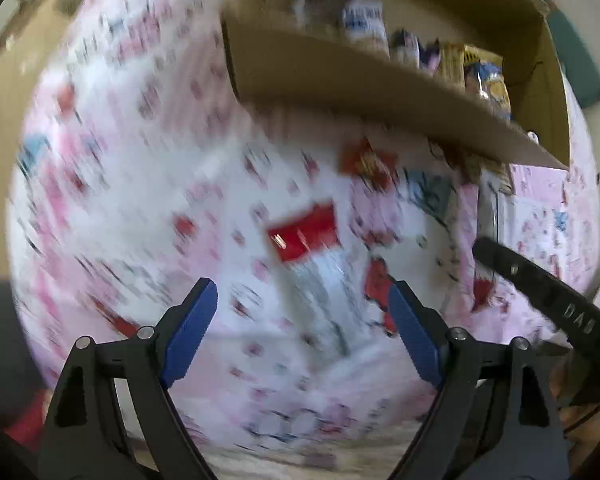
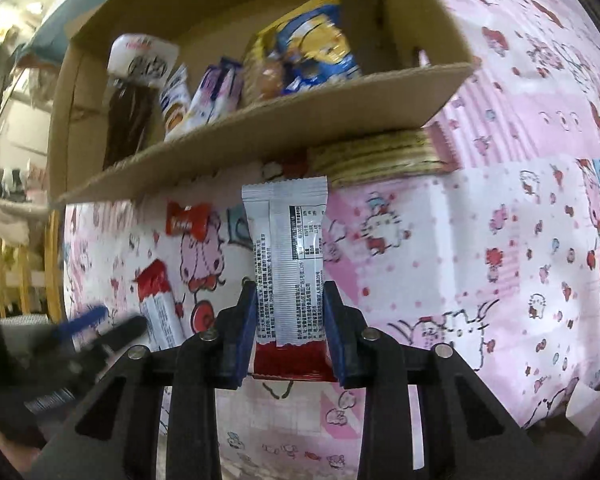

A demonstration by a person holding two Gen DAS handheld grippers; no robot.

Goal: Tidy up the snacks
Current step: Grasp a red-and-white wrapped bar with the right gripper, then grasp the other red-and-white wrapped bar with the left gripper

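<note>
Right hand-held gripper [image 2: 290, 320] clamps a white-and-red bar [image 2: 286, 256] above the pink sheet [image 2: 500, 240], just short of the box [image 2: 260, 128] of snacks. Left hand-held gripper [image 1: 302, 308] hangs wide, empty, over another bar [image 1: 312, 248]; red candy [image 2: 188, 220] and wafer pack [image 2: 380, 156] lie beside the box wall.

Probably a home bedroom: a pink cartoon-print bedsheet [image 2: 500, 220] under a cardboard box [image 2: 260, 128] of snacks.

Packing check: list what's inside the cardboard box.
Inside the cardboard box stand a dark bag with a white top, small white packets and a yellow-and-blue bag. The front wall hides their bottoms and the floor.
</note>
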